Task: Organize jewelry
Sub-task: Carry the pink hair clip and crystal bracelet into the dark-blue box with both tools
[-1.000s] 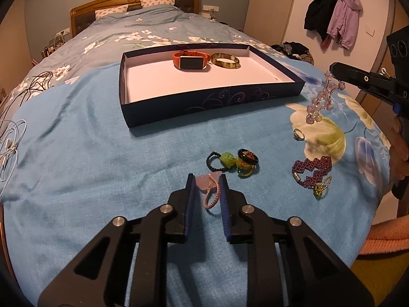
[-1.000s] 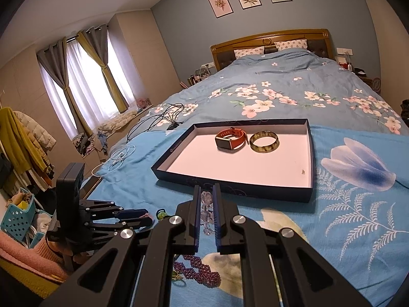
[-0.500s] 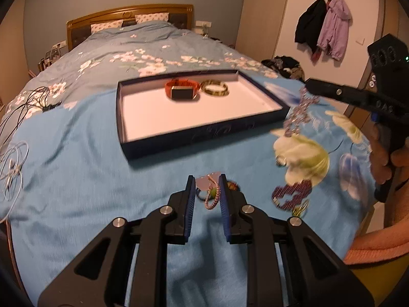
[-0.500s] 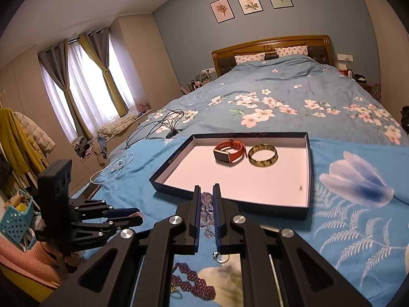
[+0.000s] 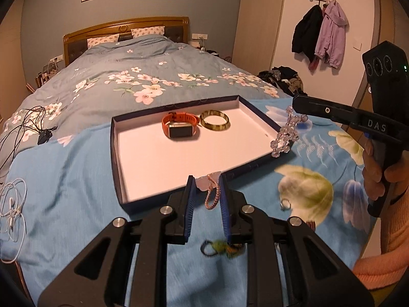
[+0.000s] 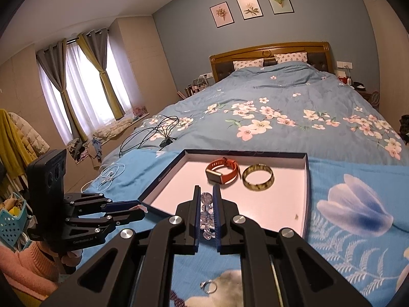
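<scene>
The left gripper point(image 5: 206, 199) is pinching a pink braided bracelet with a pale pink pendant point(image 5: 210, 190) between its blue pads, the loop dangling below the grip so that it can be carried clear of the bedspread; it is hovering just at the near wall of the dark blue box tray point(image 5: 116, 158), which suggests the piece is being brought in over the rim for setting down on the white floor. The right gripper point(image 6: 205, 217) is clamping a clear crystal bead bracelet point(image 6: 206, 213) in narrowly set jaws, the beads hanging in a strand beneath; in the left wrist view the same strand point(image 5: 286, 138) is hanging at the tray's right wall, so both pieces appear to be on their way into the tray together. Inside, at the far end, an orange smartwatch point(image 5: 180, 126) is lying just beside a green-brown bangle point(image 5: 214, 120), side by side in a row, leaving the near floor free for the incoming items. Outside the tray, on the blue floral bedspread point(image 5: 64, 192), a small silver ring point(image 5: 285, 204) is lying to the right and a green and black hair tie cluster point(image 5: 219, 248) is lying under the left gripper's fingers, both apparently waiting to be collected. Loose white earphone cables point(image 5: 12, 204) are lying far to the left, well apart from the jewelry.
</scene>
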`<action>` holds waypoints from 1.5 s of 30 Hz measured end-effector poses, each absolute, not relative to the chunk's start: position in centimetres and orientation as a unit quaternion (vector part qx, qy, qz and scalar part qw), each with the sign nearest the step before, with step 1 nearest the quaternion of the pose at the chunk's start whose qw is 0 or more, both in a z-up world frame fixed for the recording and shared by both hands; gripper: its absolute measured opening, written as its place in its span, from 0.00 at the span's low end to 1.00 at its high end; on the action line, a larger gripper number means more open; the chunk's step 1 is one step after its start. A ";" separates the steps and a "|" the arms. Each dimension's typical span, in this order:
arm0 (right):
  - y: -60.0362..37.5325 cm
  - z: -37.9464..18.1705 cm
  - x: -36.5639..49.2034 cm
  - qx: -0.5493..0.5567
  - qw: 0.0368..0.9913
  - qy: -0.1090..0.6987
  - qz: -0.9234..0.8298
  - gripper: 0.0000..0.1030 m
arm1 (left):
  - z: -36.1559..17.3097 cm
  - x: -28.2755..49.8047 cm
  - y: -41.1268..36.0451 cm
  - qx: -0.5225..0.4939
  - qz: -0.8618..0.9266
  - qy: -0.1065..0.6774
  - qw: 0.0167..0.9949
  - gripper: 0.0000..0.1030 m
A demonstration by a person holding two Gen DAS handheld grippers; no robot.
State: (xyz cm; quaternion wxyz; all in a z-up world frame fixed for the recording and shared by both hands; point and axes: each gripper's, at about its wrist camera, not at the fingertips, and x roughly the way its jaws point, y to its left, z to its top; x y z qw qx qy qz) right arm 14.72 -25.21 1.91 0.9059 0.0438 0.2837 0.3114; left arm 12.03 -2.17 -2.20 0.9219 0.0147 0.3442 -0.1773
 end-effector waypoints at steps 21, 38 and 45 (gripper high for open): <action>-23.5 1.0 20.4 0.038 0.909 0.298 0.288 0.07 | -2.5 18.6 -3.2 0.012 -0.170 0.347 0.922 0.18; -22.5 -0.8 23.5 0.041 0.905 0.321 0.278 0.07 | -4.8 23.2 -3.8 -0.005 -0.163 0.382 0.910 0.18; -22.2 -1.7 24.4 0.034 0.902 0.332 0.274 0.07 | -6.1 24.9 -4.6 0.001 -0.159 0.398 0.904 0.18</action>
